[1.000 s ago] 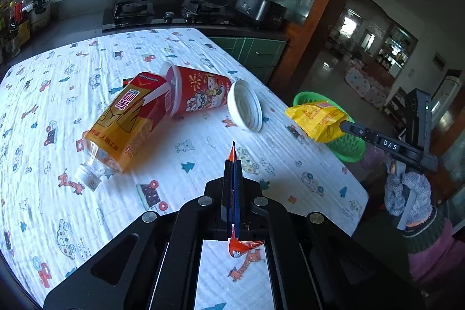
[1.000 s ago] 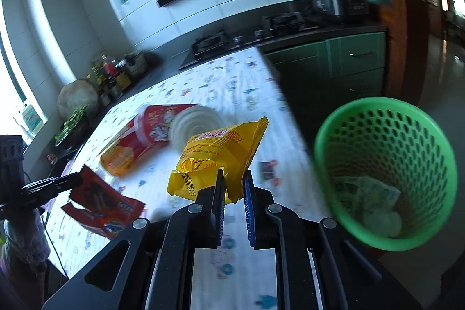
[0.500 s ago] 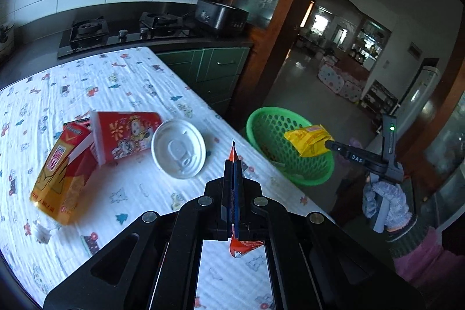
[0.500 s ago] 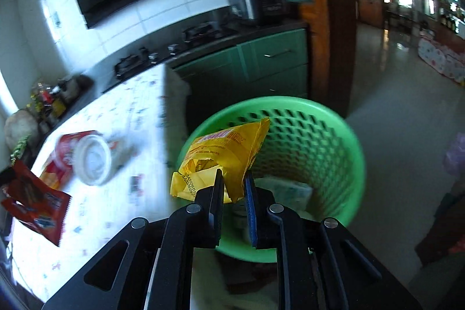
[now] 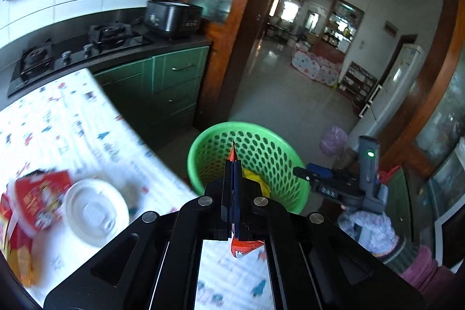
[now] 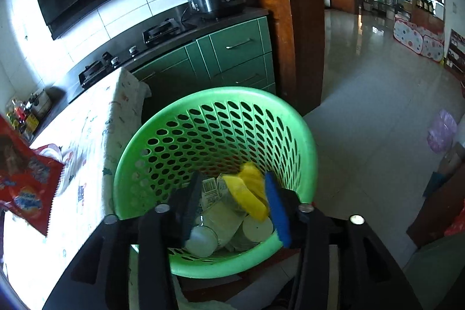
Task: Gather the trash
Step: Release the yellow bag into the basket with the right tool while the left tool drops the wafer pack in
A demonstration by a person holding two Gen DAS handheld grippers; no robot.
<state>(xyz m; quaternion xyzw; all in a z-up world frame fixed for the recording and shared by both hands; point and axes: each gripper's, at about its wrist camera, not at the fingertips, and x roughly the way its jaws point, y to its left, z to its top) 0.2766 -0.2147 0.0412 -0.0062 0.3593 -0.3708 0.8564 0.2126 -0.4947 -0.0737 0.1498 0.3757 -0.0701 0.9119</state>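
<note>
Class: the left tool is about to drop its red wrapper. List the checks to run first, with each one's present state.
1. Right tool open, yellow snack bag released into the green perforated plastic basket: ok.
2. Left tool shut on the red snack wrapper: ok.
3. Left tool over the basket opening: cannot tell.
4. Right tool clear of the drop path: not ok, it hangs over the basket.
5. Basket has room: ok.
</note>
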